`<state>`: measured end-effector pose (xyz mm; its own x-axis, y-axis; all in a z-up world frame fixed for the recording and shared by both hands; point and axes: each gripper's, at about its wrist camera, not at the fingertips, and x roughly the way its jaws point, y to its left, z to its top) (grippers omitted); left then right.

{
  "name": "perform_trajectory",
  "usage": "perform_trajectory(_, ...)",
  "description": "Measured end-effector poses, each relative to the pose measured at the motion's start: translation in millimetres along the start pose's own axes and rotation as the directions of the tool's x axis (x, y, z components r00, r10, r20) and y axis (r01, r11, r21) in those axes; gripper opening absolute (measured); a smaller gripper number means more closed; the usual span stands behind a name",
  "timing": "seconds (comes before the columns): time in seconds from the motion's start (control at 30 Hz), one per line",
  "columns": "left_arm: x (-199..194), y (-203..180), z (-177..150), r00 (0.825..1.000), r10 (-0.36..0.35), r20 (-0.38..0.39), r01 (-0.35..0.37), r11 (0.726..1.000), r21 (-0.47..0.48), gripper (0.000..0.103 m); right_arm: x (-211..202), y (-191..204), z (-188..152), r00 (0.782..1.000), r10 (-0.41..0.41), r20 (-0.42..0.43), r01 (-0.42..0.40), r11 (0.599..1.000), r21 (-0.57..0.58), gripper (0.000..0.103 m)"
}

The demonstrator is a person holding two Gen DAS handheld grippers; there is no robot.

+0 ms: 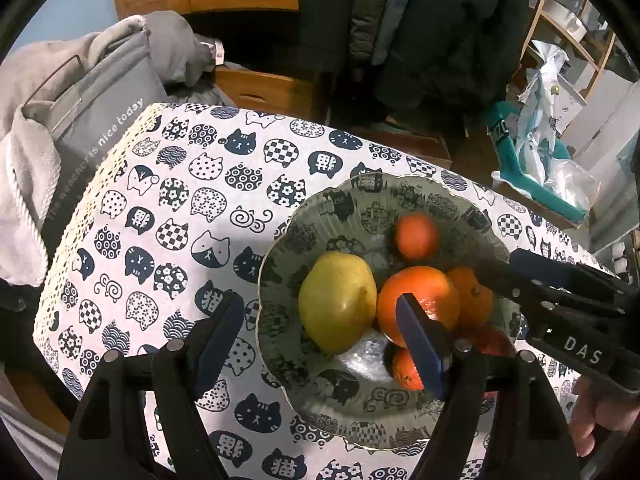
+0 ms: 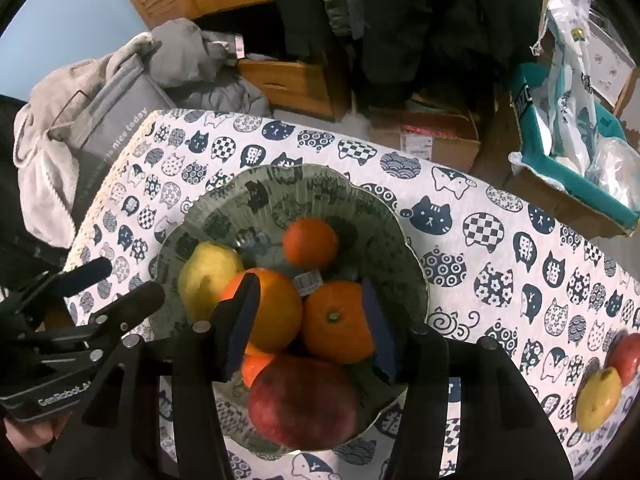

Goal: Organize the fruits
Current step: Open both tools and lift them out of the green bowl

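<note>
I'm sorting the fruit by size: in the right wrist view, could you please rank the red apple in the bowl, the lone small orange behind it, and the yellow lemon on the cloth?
1. red apple, though it lies nearest the camera, which enlarges it.
2. small orange and lemon: these look alike, so I won't rank them.

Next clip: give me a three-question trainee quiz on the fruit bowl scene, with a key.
1. True or false: the glass bowl holds a red apple.
2. Fruit lying on the tablecloth outside the bowl: A) none B) lemon and a red fruit C) bananas
3. Fill in: the right claw is ____, its fingers either side of an orange.

Key: 1 true; 2 B; 3 open.
</note>
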<state>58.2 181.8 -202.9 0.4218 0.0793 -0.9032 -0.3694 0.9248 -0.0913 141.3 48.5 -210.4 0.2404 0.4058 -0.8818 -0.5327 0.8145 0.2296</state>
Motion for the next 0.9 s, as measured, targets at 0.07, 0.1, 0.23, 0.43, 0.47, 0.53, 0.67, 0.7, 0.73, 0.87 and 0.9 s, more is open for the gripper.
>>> perform_trajectory(0.07, -1, -2, 0, 1.000, -0.001, 0.004, 0.001, 1.000, 0.004, 0.080, -3, -3, -1, 1.000, -0.009, 0.002, 0.009, 1.000, 0.007, 0.053)
perform_trajectory(0.1, -2, -3, 1, 1.000, -0.002, 0.007, 0.002, 1.000, 0.007, 0.080, -4, -4, -1, 1.000, -0.014, 0.004, 0.014, 1.000, 0.009, 0.053)
perform_trajectory(0.23, -9, -8, 1, 1.000, -0.010, 0.021, 0.010, 1.000, 0.018, 0.080, -15, -9, -3, 0.998, -0.050, 0.023, 0.050, 0.999, 0.012, 0.053)
perform_trajectory(0.43, -24, -18, 3, 0.999, -0.032, 0.042, 0.031, 0.999, 0.025, 0.080, -37, -20, -7, 0.994, -0.085, 0.064, 0.083, 0.996, 0.031, 0.059)
perform_trajectory(0.47, -27, -20, 3, 0.998, -0.036, 0.046, 0.035, 0.999, 0.027, 0.080, -41, -23, -8, 0.993, -0.096, 0.071, 0.094, 0.995, 0.034, 0.060)
perform_trajectory(0.53, -33, -24, 4, 0.997, -0.046, 0.056, 0.045, 0.999, 0.030, 0.080, -49, -27, -10, 0.991, -0.110, 0.082, 0.107, 0.993, 0.039, 0.060)
perform_trajectory(0.67, -45, -33, 5, 0.995, -0.068, 0.076, 0.065, 0.997, 0.035, 0.086, -66, -38, -15, 0.986, -0.129, 0.101, 0.123, 0.990, 0.067, 0.066)
perform_trajectory(0.7, -47, -35, 5, 0.994, -0.072, 0.082, 0.069, 0.997, 0.037, 0.086, -69, -40, -16, 0.986, -0.133, 0.105, 0.126, 0.989, 0.074, 0.066)
perform_trajectory(0.73, -50, -39, 5, 0.993, -0.079, 0.088, 0.076, 0.996, 0.040, 0.086, -74, -43, -17, 0.984, -0.137, 0.110, 0.128, 0.988, 0.081, 0.066)
perform_trajectory(0.87, -64, -52, 5, 0.989, -0.098, 0.112, 0.091, 0.994, 0.067, 0.086, -96, -53, -20, 0.977, -0.155, 0.143, 0.141, 0.984, 0.107, 0.066)
perform_trajectory(0.9, -66, -55, 5, 0.988, -0.100, 0.116, 0.092, 0.993, 0.072, 0.086, -100, -55, -21, 0.976, -0.161, 0.149, 0.145, 0.983, 0.110, 0.066)
